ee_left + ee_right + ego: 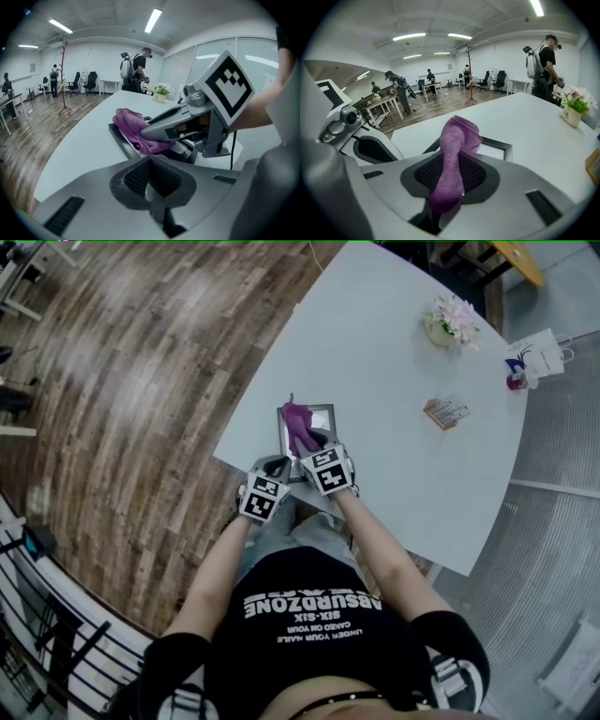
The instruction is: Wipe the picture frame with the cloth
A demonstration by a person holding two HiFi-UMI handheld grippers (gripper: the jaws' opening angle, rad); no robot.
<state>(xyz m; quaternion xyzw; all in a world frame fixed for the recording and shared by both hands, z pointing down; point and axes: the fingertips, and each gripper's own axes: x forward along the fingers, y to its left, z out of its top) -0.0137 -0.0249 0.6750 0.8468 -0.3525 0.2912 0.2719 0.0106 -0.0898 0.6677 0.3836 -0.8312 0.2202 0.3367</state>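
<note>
While the right gripper [312, 442] is clamped on the purple cloth [298, 421], which lies on the picture frame [325, 412] at mid-picture, the left gripper [278, 465] sits closed on nothing. Wiping looks barely underway, with most of the frame still to do, I'd guess.

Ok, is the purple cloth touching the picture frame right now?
Touching. The left gripper view shows the purple cloth draped down onto the picture frame's dark edge, with no gap between them.
</note>
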